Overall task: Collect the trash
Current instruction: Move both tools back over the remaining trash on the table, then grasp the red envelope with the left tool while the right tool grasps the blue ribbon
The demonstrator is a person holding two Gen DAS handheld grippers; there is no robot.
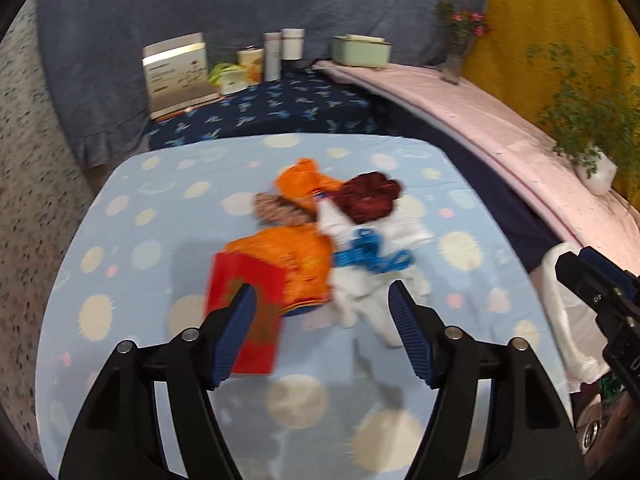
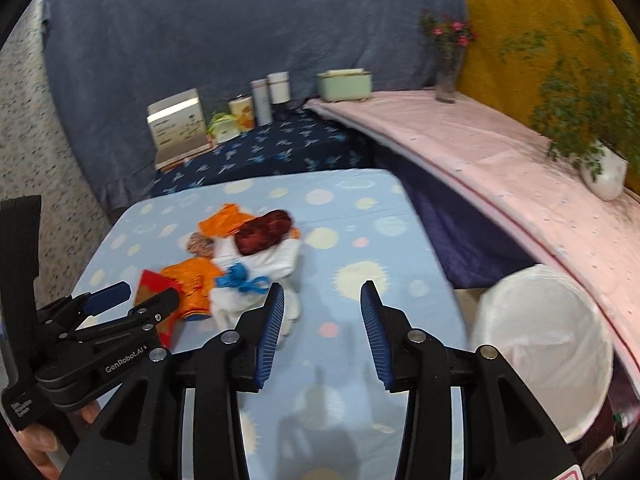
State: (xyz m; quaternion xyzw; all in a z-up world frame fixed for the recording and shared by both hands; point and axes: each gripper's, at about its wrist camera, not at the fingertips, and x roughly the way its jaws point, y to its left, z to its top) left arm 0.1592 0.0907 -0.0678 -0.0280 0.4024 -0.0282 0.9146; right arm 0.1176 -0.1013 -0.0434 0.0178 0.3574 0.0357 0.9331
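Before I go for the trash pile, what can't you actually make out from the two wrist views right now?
- Trash pile: smeared by motion blur in the left wrist view; wrapper print unreadable.
- Red box: partly hidden behind the left hand-held gripper in the right wrist view.
- White-lined bin: inside not visible in the right wrist view; cut off by the right hand-held gripper in the left.
- Box label on the far shelf: too small.
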